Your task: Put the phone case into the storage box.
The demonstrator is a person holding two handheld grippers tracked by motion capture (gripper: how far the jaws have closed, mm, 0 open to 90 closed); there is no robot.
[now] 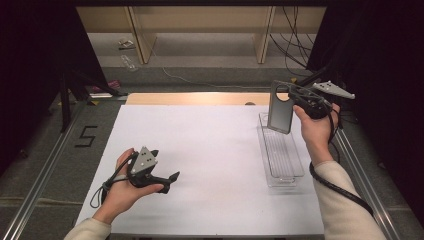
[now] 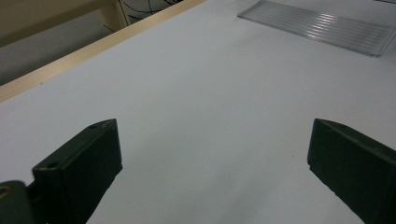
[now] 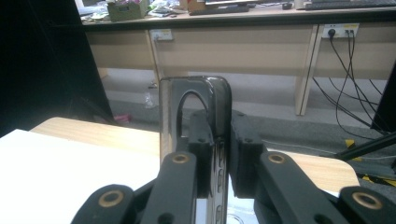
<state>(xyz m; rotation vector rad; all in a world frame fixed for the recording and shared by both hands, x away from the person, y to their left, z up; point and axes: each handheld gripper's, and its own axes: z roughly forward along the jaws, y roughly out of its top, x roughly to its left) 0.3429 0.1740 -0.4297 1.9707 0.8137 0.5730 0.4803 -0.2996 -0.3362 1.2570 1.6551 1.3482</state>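
Note:
A grey translucent phone case (image 1: 280, 113) with a round camera hole hangs upright over the far end of a clear plastic tray (image 1: 296, 169). My right gripper (image 1: 294, 99) is shut on the case's top edge; in the right gripper view the case (image 3: 173, 112) stands edge-on between the two black pads (image 3: 243, 156). My left gripper (image 1: 169, 181) rests low over the white table sheet at the front left, jaws wide apart. In the left gripper view its fingers (image 2: 88, 161) frame bare white surface, with the tray (image 2: 322, 25) far off.
The white sheet (image 1: 200, 150) covers most of the table, with a wooden strip (image 1: 190, 98) along its far edge. Metal rails (image 1: 42, 165) run along both sides. Beyond the table are desk legs, cables and floor clutter.

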